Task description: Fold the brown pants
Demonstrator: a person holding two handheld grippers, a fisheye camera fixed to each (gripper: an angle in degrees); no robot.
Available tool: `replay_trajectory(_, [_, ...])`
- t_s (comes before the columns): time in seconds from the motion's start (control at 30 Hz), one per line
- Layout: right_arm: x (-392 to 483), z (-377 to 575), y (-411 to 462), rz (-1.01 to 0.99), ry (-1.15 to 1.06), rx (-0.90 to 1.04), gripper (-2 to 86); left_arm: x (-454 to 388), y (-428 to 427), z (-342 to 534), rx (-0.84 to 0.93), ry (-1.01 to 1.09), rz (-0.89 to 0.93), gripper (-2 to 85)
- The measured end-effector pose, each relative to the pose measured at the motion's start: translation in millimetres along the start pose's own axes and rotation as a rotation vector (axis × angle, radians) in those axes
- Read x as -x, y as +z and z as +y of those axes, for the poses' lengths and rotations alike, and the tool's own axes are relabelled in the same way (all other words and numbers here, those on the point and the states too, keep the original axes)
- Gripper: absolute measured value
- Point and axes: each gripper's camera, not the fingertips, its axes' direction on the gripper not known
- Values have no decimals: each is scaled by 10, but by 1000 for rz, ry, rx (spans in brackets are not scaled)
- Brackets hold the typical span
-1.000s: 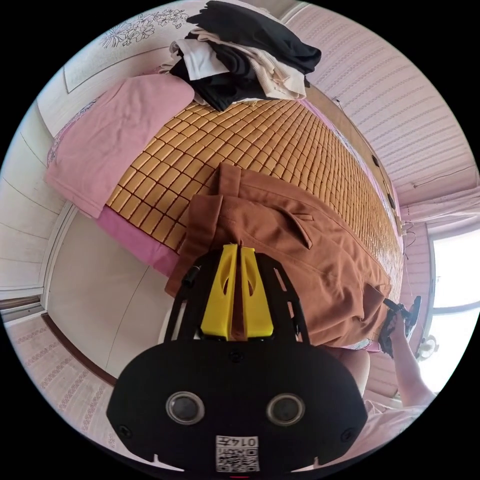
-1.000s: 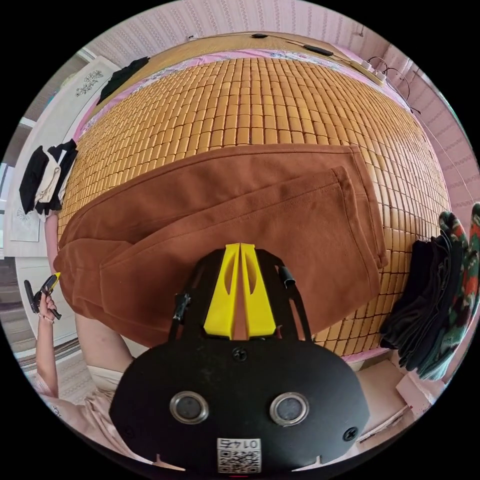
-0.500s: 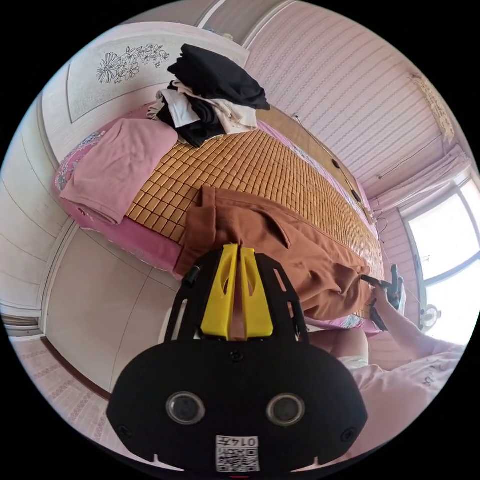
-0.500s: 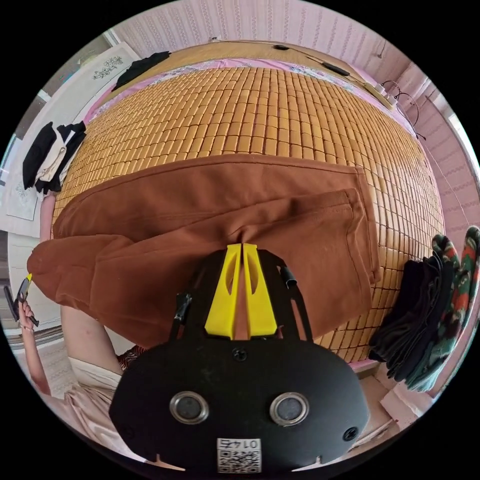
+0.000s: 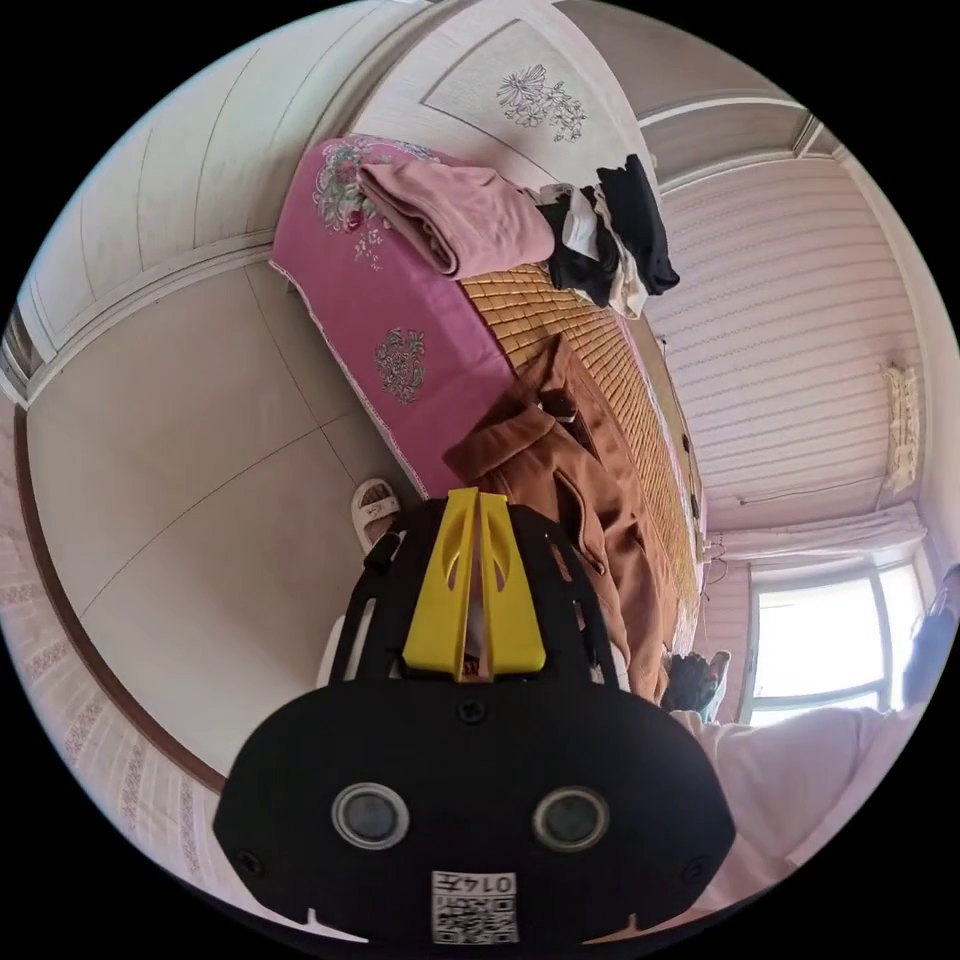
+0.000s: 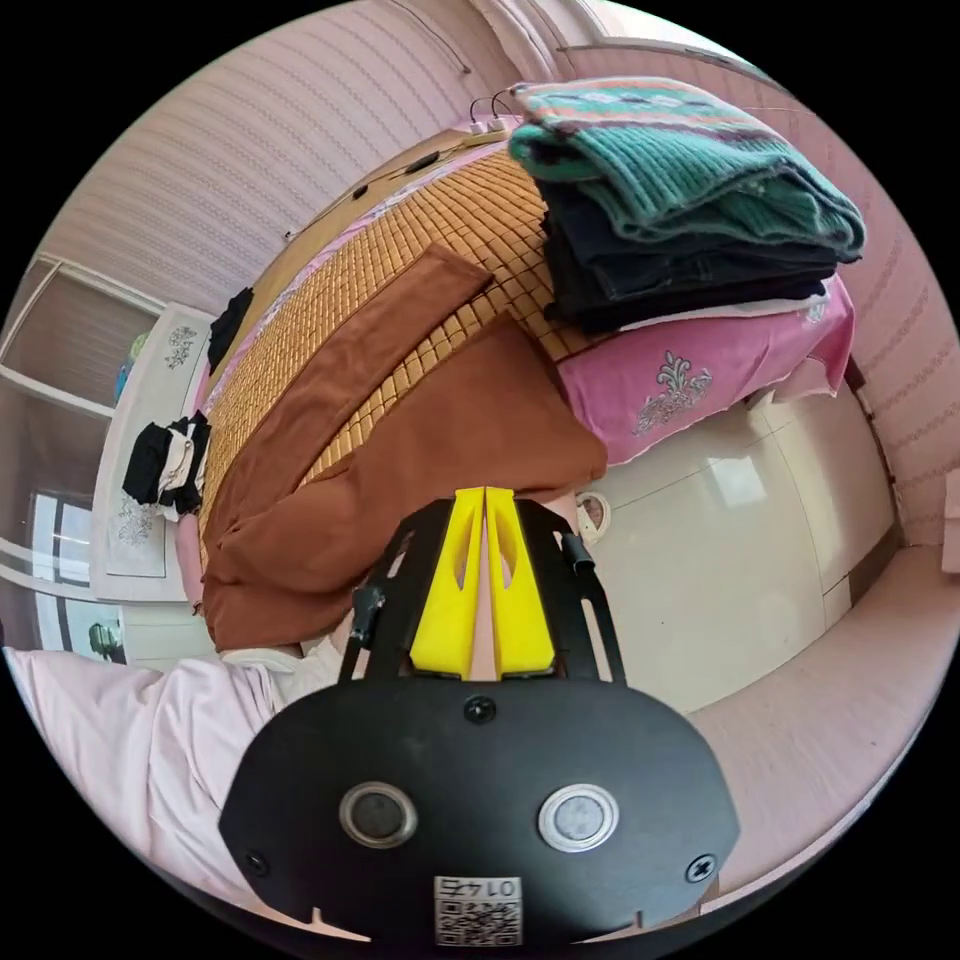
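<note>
The brown pants (image 5: 590, 500) lie lengthwise along the near edge of a bed topped with a bamboo mat (image 5: 520, 310). Their waist end spills over the pink bed side down to my left gripper (image 5: 478, 495), which is shut with the cloth at its tips. In the right gripper view the two legs (image 6: 440, 430) fan apart on the mat (image 6: 440, 230). The nearer leg hangs off the bed edge to my right gripper (image 6: 485, 492), shut on its hem.
A folded pink garment (image 5: 460, 210) and a black-and-white clothes pile (image 5: 610, 235) sit at one end of the bed. A green sweater (image 6: 690, 160) on dark folded clothes (image 6: 660, 270) sits at the other. A slipper (image 5: 375, 505) lies on the pale floor (image 6: 740, 540). The person's pink shirt (image 6: 120, 740) is close.
Both cameras have dropped and rolled away from the bed. The pants have been dragged toward the bed edge; their legs, stacked before, now lie apart.
</note>
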Motion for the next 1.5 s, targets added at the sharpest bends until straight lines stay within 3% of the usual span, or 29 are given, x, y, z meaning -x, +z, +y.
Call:
replay_trajectory(0.2, [550,-788,84,26,-187,-118,52,-650,446,-829,31,210,-71,57])
replay_trajectory(0.33, [1349,-1339,780,-31,-387,12,57,-1188,1100,-1277,112,324,-104,80])
replay_trajectory(0.47, [2196,-1462,1640,69,-548,150,12,-1762,1990,-1585,209,432,-208,110])
replay_trajectory(0.6, [2511,-1421,2111,79,-541,141,23,-1896,2727,-1633,304,365,-305,141])
replay_trajectory(0.7, [2505,-1394,2278,111,-467,108,27,-2104,2942,-1450,238,480,-467,125])
replay_trajectory(0.8, [2527,-1342,2334,149,-492,61,0,-2227,3126,-1391,254,542,-508,103])
replay_trajectory(1.07, [2834,-1321,2581,259,-654,-53,-4,-2563,3659,-1502,200,660,-579,1])
replay_trajectory(1.5, [3222,-2053,2898,310,-686,-80,-4,-3225,4859,-2038,155,738,-570,-10])
